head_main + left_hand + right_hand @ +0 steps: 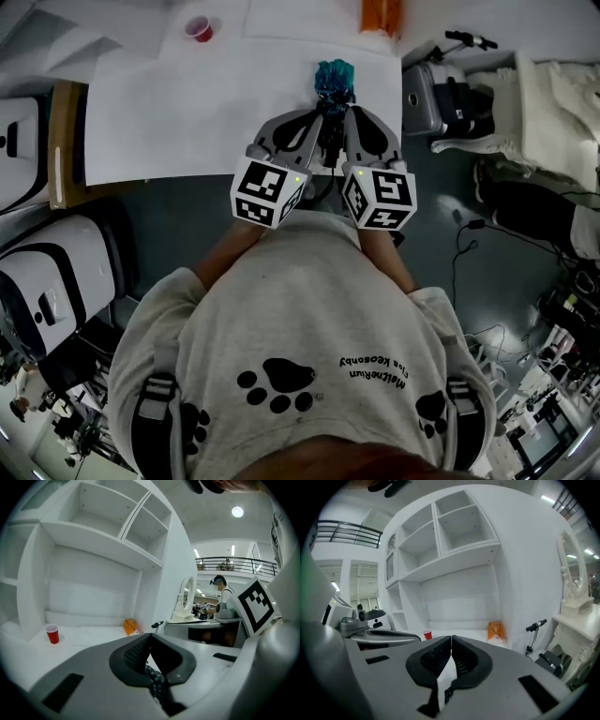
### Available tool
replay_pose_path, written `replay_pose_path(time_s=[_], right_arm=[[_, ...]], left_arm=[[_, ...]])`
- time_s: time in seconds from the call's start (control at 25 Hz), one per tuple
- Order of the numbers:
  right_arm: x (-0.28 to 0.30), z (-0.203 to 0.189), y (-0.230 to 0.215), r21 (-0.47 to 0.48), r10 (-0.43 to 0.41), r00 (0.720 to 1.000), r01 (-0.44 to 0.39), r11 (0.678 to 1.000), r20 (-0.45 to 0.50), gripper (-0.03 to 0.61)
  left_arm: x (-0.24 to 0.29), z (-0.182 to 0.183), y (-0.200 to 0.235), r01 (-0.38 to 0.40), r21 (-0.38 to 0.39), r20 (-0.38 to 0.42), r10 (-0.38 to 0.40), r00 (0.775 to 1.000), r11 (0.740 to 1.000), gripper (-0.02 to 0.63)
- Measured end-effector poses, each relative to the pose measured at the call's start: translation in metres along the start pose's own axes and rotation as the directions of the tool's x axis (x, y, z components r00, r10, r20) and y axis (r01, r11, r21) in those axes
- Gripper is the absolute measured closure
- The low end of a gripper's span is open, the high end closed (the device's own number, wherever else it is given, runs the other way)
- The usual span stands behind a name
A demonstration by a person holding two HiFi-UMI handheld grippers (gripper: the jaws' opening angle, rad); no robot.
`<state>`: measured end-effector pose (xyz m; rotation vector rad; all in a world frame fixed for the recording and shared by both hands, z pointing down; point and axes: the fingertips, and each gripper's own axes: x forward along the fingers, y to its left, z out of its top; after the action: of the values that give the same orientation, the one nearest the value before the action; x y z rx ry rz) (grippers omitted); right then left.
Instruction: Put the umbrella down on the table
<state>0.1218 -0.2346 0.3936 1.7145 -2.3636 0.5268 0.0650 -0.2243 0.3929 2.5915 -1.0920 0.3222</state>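
The folded umbrella (335, 78), teal and dark patterned, hangs above the front edge of the white table (187, 112). Both grippers meet on it from the near side. My left gripper (320, 110) is shut, and dark dotted umbrella fabric (154, 679) is pinched between its jaws below the tips (149, 637). My right gripper (344, 110) is shut too, its tips (451, 641) touching. A small black piece of the umbrella (447, 694) shows in the gap just under them. Most of the umbrella is hidden in both gripper views.
A red cup (199, 29) stands at the back left of the table and an orange bag (382, 14) at the back right. White shelves (103, 541) rise behind the table. A scooter (466, 39) and a grey machine (427, 98) stand to the right.
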Motion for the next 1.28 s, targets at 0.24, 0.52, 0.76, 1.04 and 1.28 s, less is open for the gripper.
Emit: replay_pose_path(time_s=[0.24,0.52,0.76,1.04,1.28], right_arm=[[-0.04,0.032,0.018,-0.102,0.037,0.994,-0.027,0.994,0.101,0.546],[-0.083,0.057,0.042,-0.172,0.073,0.978,-0.04,0.984,0.194,0.546],[-0.099,0.057,0.049,-0.18,0.064,0.974,-0.025,0.983,0.216,0.546],[-0.097,0.057,0.044,-0.183,0.024,0.974,0.017,0.983,0.224,0.546],[-0.095,0.047,0.056,-0.193,0.038,0.978,0.003,0.981,0.204,0.546]], left_arm=[[-0.034,0.035,-0.024,-0.066,0.045,0.117,0.061,0.991,0.997,0.595],[-0.07,0.062,-0.043,-0.126,0.079,0.203,0.108,0.973,0.989,0.595],[-0.083,0.063,-0.054,-0.116,0.107,0.203,0.093,0.975,0.987,0.595],[-0.081,0.069,-0.052,-0.083,0.123,0.245,0.05,0.968,0.989,0.595],[-0.083,0.06,-0.042,-0.077,0.098,0.229,0.053,0.972,0.992,0.595]])
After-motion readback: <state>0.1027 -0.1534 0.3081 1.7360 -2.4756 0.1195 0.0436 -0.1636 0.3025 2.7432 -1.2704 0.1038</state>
